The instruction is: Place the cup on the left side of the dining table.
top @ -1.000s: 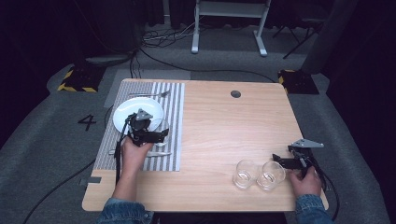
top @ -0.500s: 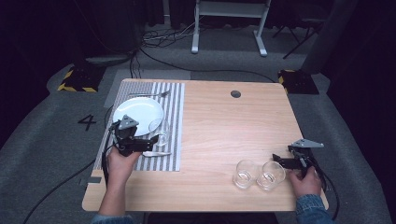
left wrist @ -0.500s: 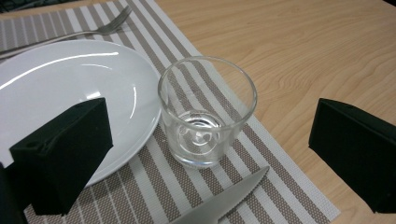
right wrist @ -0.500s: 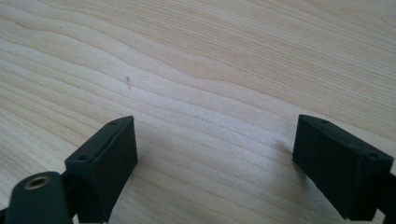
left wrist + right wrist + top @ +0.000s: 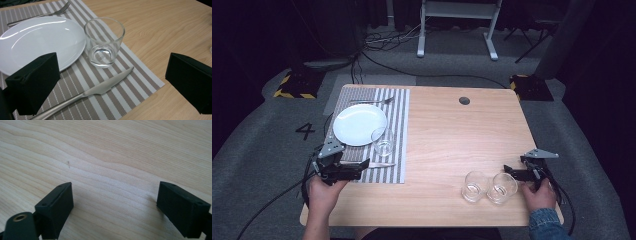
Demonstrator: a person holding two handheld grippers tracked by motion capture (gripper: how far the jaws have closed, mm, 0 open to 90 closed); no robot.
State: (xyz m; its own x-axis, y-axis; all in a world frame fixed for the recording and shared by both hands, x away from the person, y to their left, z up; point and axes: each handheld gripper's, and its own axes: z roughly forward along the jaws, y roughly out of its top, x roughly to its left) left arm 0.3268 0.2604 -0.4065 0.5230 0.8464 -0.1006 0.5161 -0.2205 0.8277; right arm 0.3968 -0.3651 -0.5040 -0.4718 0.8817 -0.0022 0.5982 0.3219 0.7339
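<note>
A clear empty glass [image 5: 382,141] [image 5: 104,41] stands upright on the striped placemat [image 5: 399,120], just right of the white plate [image 5: 358,124] [image 5: 37,42]. A knife [image 5: 379,164] [image 5: 100,87] lies in front of the glass, and a fork [image 5: 372,101] [image 5: 37,16] lies beyond the plate. My left gripper [image 5: 361,169] [image 5: 112,82] is open near the mat's front edge, short of the glass and holding nothing. Two more empty glasses [image 5: 474,186] [image 5: 503,187] stand at the front right. Beside them my right gripper [image 5: 509,172] [image 5: 115,207] is open over bare wood.
The wooden table [image 5: 452,135] has a round cable hole [image 5: 464,100] near its far edge. Cables trail from both grippers off the near side. Yellow-black blocks [image 5: 292,86] and a white stand [image 5: 457,30] are on the floor beyond the table.
My left gripper has drawn back toward the near-left corner, away from the glass by the plate, which now stands alone on the mat. The right gripper has stayed put.
</note>
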